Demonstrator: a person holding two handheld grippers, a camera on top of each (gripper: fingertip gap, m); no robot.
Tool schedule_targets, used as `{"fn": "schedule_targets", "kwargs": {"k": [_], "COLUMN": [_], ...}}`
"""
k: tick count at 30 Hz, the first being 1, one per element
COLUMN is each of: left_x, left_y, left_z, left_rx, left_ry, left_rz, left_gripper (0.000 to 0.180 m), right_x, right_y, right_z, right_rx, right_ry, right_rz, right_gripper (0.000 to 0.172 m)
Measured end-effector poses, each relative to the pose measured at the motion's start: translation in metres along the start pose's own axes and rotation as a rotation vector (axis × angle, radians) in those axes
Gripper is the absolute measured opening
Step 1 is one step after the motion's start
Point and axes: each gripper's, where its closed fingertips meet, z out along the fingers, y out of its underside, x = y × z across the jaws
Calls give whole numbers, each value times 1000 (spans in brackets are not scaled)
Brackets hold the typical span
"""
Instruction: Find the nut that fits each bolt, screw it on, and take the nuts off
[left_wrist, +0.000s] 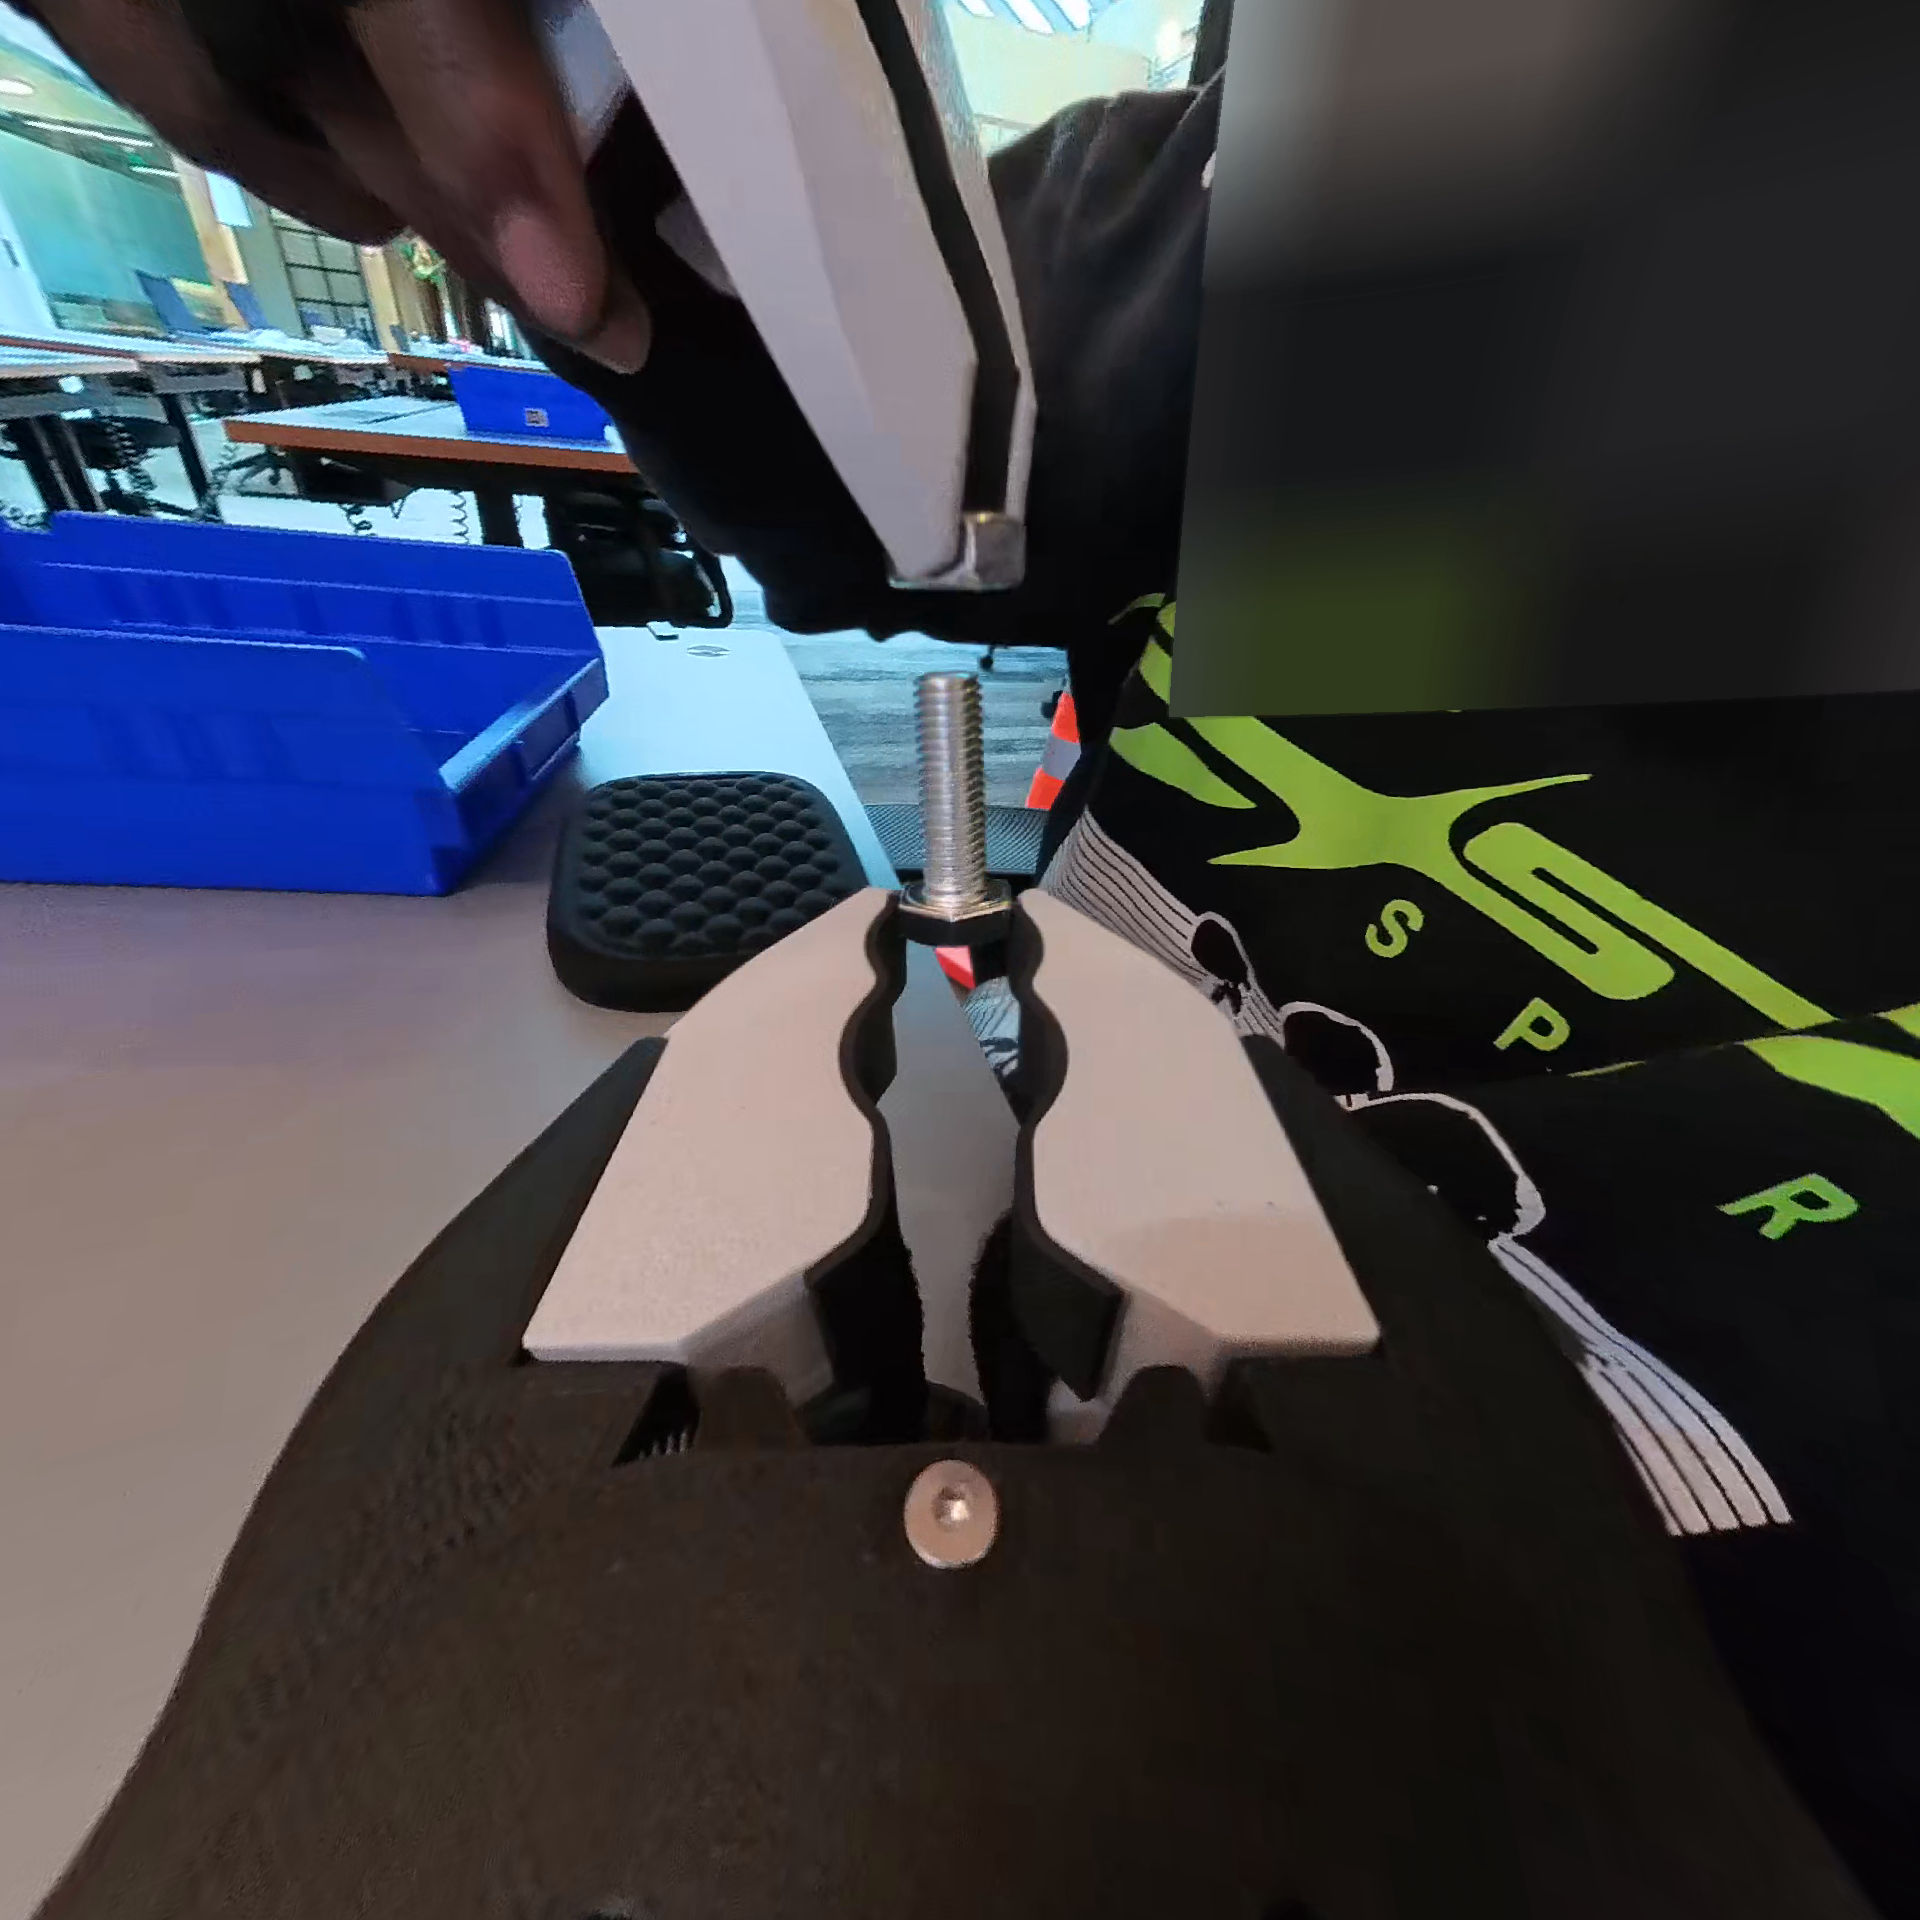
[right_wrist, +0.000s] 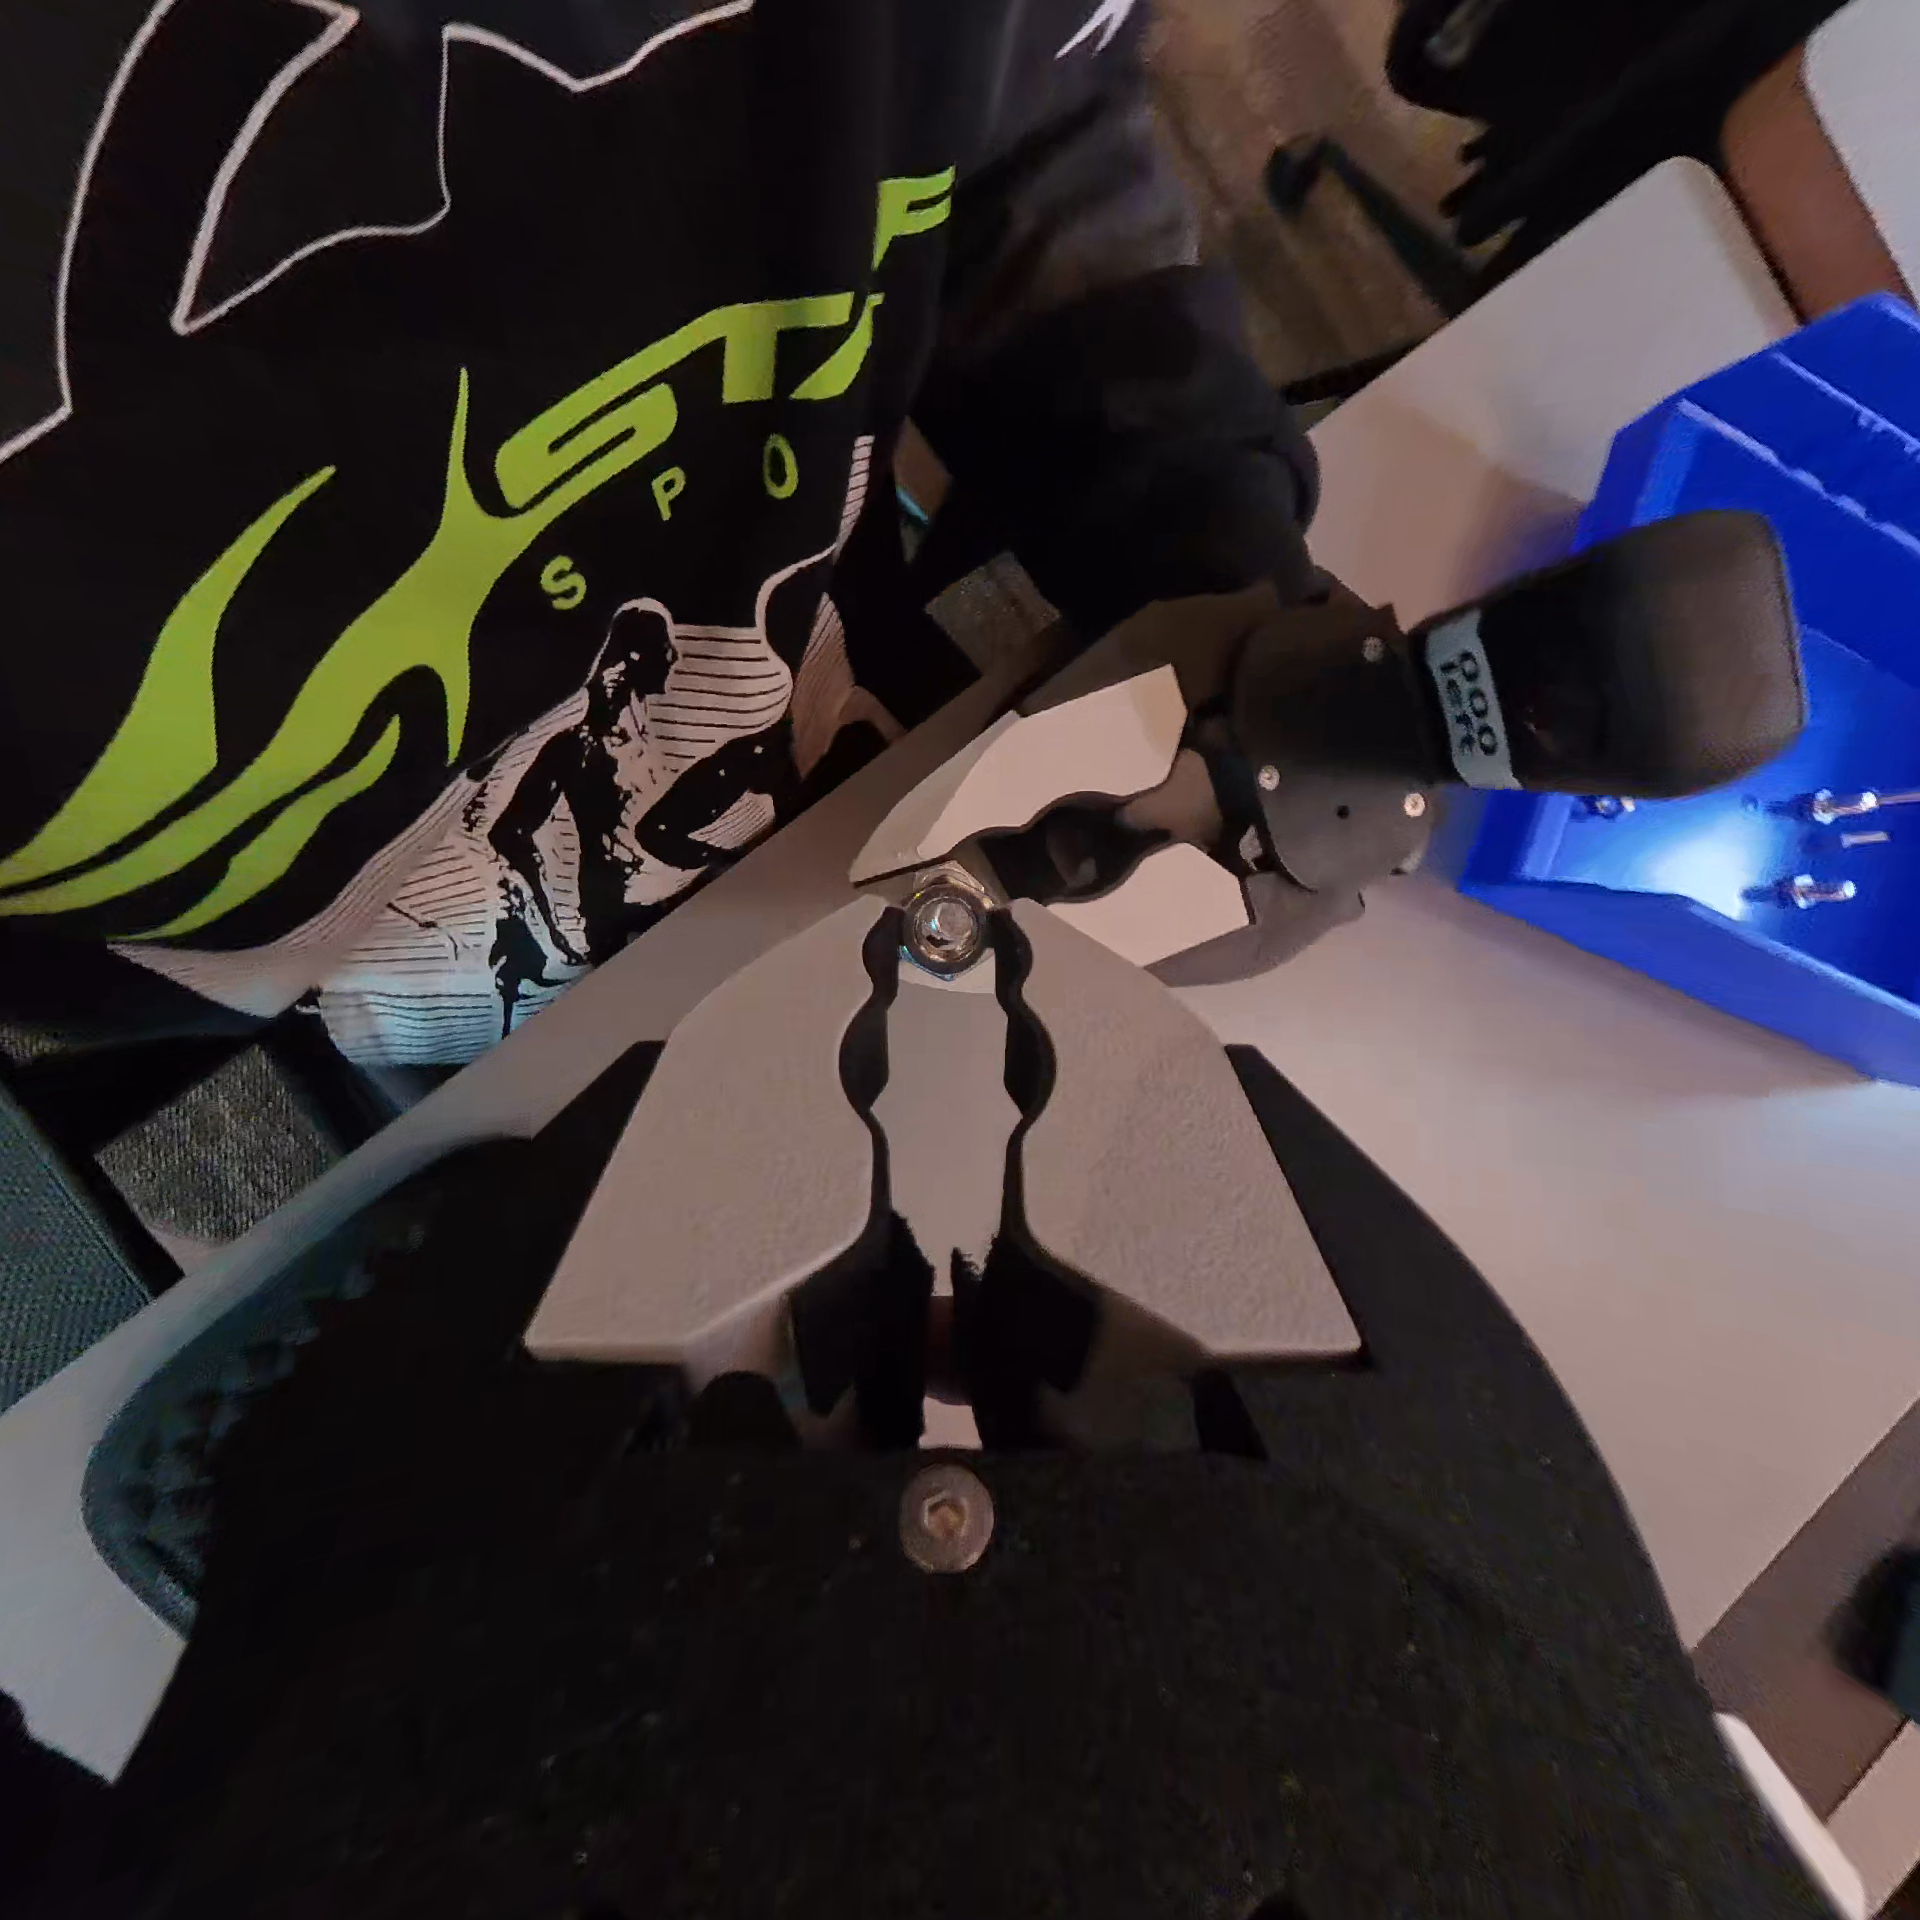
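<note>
Left gripper (left_wrist: 951, 914), jaws nearly closed, clamps the head of an upright bolt (left_wrist: 951, 790), threads bare. Right gripper (right_wrist: 940, 930), above it, is closed on a silver nut (left_wrist: 987, 551) held over the bolt tip, apart from it. Beyond: black pad (left_wrist: 696, 873), blue bin (left_wrist: 260, 707) on the table (left_wrist: 208, 1091).

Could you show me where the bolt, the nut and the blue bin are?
bolt (left_wrist: 951, 790): left wrist view, on the threaded shaft standing up from the left gripper's tips.
nut (left_wrist: 992, 551): left wrist view, on its side face, at the right gripper's tips above.
blue bin (left_wrist: 260, 717): left wrist view, on its front wall.
</note>
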Motion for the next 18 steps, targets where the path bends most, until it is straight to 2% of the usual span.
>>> {"fn": "schedule_targets", "kwargs": {"k": [18], "left_x": [5], "left_y": [3], "left_z": [2], "left_rx": [-9], "left_ry": [35], "left_rz": [8], "left_gripper": [18], "right_x": [-1], "right_y": [3], "right_z": [18], "right_rx": [17], "right_ry": [-76], "right_rz": [0], "right_gripper": [18]}}
